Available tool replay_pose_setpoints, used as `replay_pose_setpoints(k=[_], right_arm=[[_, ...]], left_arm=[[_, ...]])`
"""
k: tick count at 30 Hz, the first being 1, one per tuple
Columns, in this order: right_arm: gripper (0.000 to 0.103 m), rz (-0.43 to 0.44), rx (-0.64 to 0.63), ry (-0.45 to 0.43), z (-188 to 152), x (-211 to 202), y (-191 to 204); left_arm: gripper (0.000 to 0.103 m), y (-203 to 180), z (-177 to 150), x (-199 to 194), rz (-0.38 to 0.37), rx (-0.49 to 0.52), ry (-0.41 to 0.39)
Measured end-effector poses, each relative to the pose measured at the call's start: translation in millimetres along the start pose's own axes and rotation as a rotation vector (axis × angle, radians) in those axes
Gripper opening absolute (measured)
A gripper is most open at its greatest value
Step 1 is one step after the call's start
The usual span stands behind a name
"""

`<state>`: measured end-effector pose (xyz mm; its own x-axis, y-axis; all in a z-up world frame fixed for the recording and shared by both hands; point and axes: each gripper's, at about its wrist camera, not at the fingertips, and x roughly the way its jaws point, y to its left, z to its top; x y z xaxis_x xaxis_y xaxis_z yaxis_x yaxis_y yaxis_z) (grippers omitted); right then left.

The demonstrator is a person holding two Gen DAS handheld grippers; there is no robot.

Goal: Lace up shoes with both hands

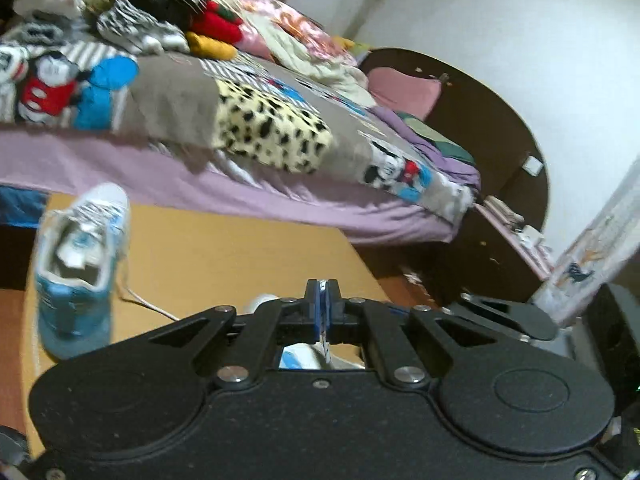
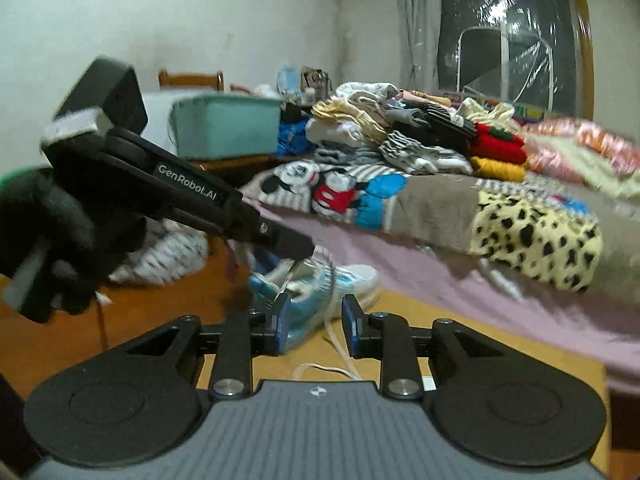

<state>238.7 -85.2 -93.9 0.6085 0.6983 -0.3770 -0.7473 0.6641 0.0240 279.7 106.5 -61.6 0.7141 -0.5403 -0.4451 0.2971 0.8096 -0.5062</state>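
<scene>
Jaws of the left gripper [image 1: 322, 300] stand pressed together on a thin white shoelace [image 1: 326, 346], which hangs out below the blue pads; in the right wrist view this same gripper reaches in from the left, held by a black-gloved hand [image 2: 60, 236], its tip just above a shoe. To the left in the left wrist view, a blue-and-white lace-up sneaker [image 1: 78, 264] stands upright on a tan cardboard sheet [image 1: 224, 256], heel toward the camera, with a loose lace trailing off its right side. A second blue-and-white sneaker [image 2: 320, 292] lies on the same cardboard just ahead of the right gripper [image 2: 314, 322], whose jaws are parted with nothing between the pads except a cream lace [image 2: 340, 348] running across the cardboard beneath them; whether the lace touches either pad cannot be told. Behind both shoes runs a bed with a lilac sheet [image 1: 240, 196], carrying a leopard-spotted yellow cloth [image 1: 272, 128] and folded clothes [image 2: 420, 136].
</scene>
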Motion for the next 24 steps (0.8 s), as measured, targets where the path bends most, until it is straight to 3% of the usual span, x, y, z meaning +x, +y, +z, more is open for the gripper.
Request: replay_pose_setpoints(k=[6, 8, 14, 16, 18, 20, 24], right_arm=[[0.029, -0.073, -0.106, 0.042, -5.1, 8.7, 8.2], [0.029, -0.096, -0.14, 0.056, -6.9, 11.5, 10.9], [0.028, -0.066, -0.145, 0.047, -11.2, 12.7, 9.8], [0.017, -0.031, -0.118, 0.046, -11.1, 13.2, 8.7], [0.005, 0.005, -0.042, 0.049, -11.2, 14.3, 2.3], [0.005, 0.034, 0.071, 0.055, -11.6, 15.4, -7.9], [0.005, 0.003, 0.47, 0.096, -24.8, 20.4, -51.9]], left_arm=[[0.0, -1.2, -10.3, 7.7, -0.103, -0.045, 0.067], [0.0, -4.7, -11.7, 7.3, -0.095, -0.008, 0.085], [0.0, -9.8, -13.3, 4.3, -0.13, 0.045, 0.106], [0.0, -9.2, -12.7, 2.3, -0.117, 0.05, 0.093], [0.0, -6.5, -10.9, -0.6, -0.095, 0.04, 0.069], [0.001, -3.0, -8.3, -5.5, -0.067, 0.031, 0.04], [0.001, 1.6, -6.8, -8.5, -0.056, 0.021, 0.032]])
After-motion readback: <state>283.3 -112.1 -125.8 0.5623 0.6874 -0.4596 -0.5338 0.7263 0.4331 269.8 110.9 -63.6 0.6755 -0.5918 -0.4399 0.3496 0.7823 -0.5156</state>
